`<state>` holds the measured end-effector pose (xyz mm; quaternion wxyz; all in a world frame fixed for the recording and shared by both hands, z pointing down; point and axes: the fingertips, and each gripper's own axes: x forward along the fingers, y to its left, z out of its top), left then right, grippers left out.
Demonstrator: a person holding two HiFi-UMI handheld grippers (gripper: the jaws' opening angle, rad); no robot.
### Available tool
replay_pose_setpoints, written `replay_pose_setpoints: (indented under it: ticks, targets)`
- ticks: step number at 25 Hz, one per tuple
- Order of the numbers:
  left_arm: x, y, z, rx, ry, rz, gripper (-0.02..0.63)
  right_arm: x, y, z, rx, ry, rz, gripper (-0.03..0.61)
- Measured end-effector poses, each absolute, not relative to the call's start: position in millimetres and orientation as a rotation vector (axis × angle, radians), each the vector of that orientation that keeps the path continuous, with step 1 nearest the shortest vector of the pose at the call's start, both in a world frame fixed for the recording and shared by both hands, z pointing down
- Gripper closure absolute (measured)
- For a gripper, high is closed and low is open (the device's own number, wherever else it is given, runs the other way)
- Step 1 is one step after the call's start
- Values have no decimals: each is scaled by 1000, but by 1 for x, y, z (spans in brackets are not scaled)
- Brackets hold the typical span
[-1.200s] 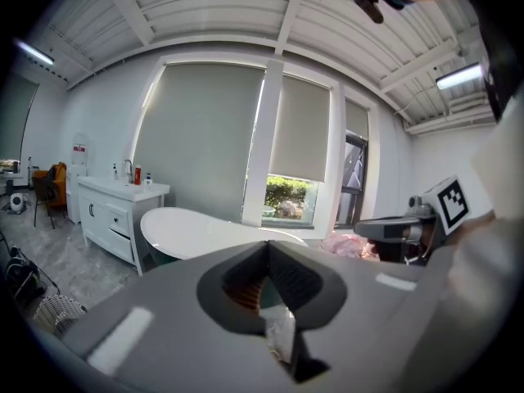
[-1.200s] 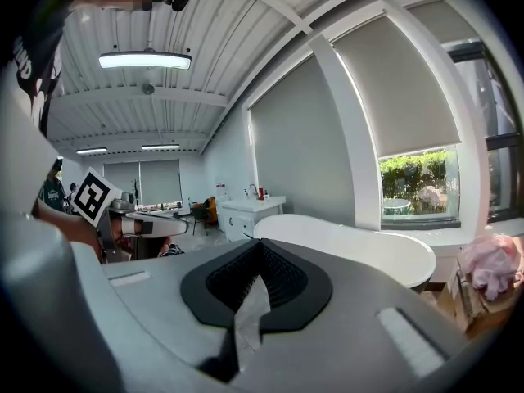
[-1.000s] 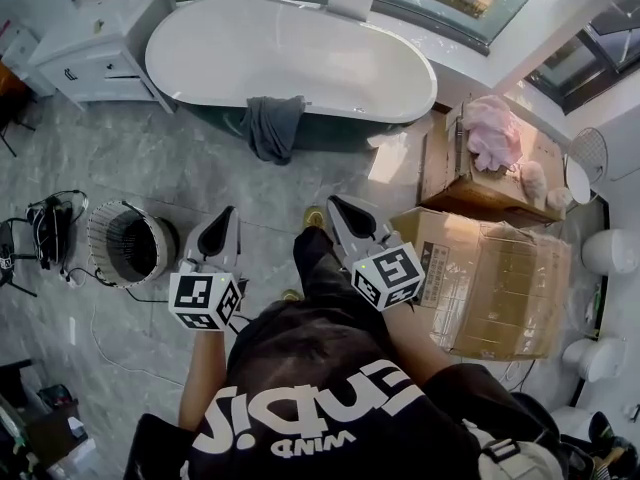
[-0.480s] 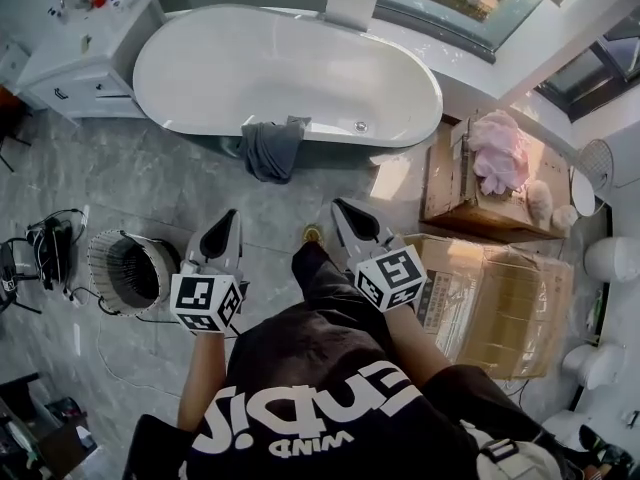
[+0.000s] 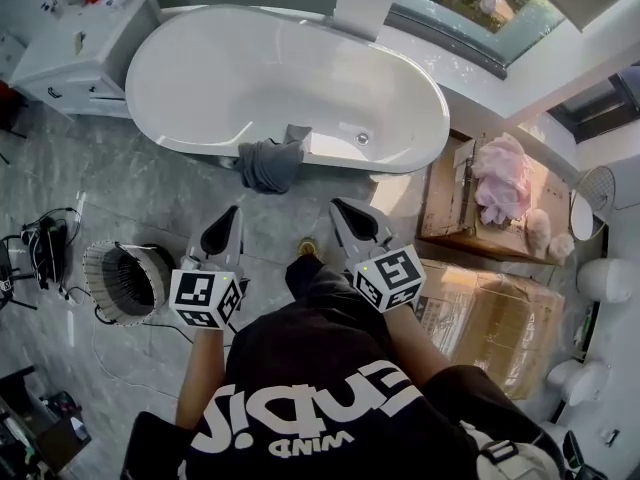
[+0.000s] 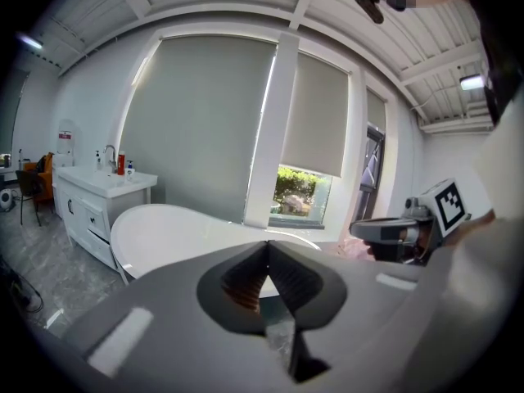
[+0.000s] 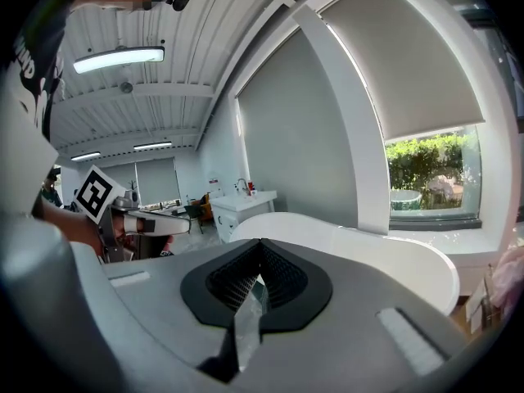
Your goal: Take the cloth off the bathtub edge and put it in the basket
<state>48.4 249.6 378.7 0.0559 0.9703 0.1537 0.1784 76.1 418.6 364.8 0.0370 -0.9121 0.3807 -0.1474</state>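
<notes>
1. Your left gripper [image 5: 230,211] is closed tight with nothing between its jaws, and it points toward the bathtub [image 5: 250,78].
2. Your right gripper [image 5: 336,206] is closed and empty too (the pair sit side by side in front of you).
3. The dark grey cloth [image 5: 270,164] hangs over the tub's near edge, ahead of both grippers.
4. The basket [image 5: 98,268] stands on the floor to your left, well apart from the cloth.

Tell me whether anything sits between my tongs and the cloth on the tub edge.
Nothing visible does. Only bare floor lies between the cloth, draped over the bathtub rim, and the left tongs and right tongs, both shut and empty.
</notes>
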Motion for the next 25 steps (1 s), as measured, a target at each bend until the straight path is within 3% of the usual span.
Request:
replay_pose_setpoints:
  ticks: [25]
  targets:
    - [202, 187, 370, 2924, 560, 536, 618, 231, 342, 365, -2804, 1191, -498, 569]
